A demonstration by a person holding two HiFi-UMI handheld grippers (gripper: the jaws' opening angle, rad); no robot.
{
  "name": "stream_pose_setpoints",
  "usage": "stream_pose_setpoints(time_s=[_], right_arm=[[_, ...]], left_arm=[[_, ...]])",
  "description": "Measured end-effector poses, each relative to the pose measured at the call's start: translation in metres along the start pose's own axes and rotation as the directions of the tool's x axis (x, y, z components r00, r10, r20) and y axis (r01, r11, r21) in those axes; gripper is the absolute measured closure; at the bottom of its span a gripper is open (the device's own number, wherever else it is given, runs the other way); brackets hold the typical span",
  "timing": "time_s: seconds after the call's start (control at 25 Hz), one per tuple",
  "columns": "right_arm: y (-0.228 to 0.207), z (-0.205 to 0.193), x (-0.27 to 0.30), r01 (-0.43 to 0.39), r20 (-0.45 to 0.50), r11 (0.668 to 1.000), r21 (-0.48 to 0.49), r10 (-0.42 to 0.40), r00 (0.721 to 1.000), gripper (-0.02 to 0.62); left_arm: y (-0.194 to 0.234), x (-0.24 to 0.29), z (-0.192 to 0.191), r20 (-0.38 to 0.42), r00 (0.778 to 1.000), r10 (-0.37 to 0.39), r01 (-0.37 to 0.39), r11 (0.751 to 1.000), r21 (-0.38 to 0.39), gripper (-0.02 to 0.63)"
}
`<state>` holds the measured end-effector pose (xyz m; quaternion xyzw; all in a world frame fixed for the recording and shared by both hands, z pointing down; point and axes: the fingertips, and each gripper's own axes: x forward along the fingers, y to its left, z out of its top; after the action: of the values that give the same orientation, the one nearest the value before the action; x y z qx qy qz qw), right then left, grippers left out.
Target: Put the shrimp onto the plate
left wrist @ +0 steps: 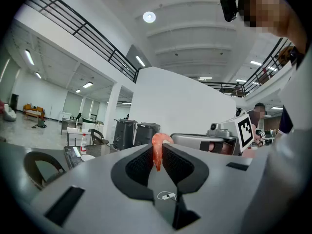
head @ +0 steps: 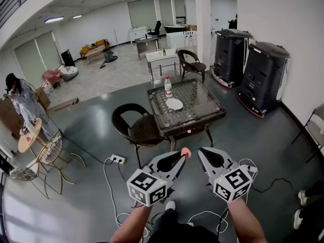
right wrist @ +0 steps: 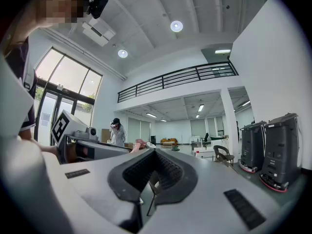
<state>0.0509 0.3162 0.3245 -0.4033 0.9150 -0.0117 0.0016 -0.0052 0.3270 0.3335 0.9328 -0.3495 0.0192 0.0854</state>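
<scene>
Now the left hand-held gripper (head: 181, 158) pinches the small curled pink shrimp (head: 186, 152) at its tips, ready to carry it. The right hand-held gripper (head: 201, 152) is closed on nothing. The round white plate (head: 174, 104) waits well apart on the glass tabletop (head: 200, 105), upper middle.

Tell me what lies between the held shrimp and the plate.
Head view: between shrimp and plate lie floor, then the near rim of the glass table and bare glass; the wicker chair stands left of that line.
</scene>
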Motion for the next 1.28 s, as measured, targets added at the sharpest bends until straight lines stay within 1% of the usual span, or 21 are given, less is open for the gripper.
stream_pose_setpoints(time_s=[0.4, 0.92, 1.28], right_arm=[[-0.007, -0.003, -0.004, -0.01, 0.0, 1.0, 0.007, 0.01, 1.0, 0.591], [-0.025, -0.013, -0.003, -0.032, -0.005, 0.999, 0.019, 0.032, 0.999, 0.591], [-0.049, -0.028, 0.015, -0.05, -0.012, 0.998, 0.048, 0.051, 0.999, 0.591]], left_arm=[[-0.005, 0.008, -0.004, -0.006, 1.0, 0.003, -0.003, 1.0, -0.002, 0.541], [0.0, 0.022, -0.012, -0.022, 0.999, 0.033, -0.033, 0.999, -0.006, 0.541], [0.023, 0.043, -0.019, -0.039, 0.997, 0.061, -0.062, 0.998, -0.019, 0.541]])
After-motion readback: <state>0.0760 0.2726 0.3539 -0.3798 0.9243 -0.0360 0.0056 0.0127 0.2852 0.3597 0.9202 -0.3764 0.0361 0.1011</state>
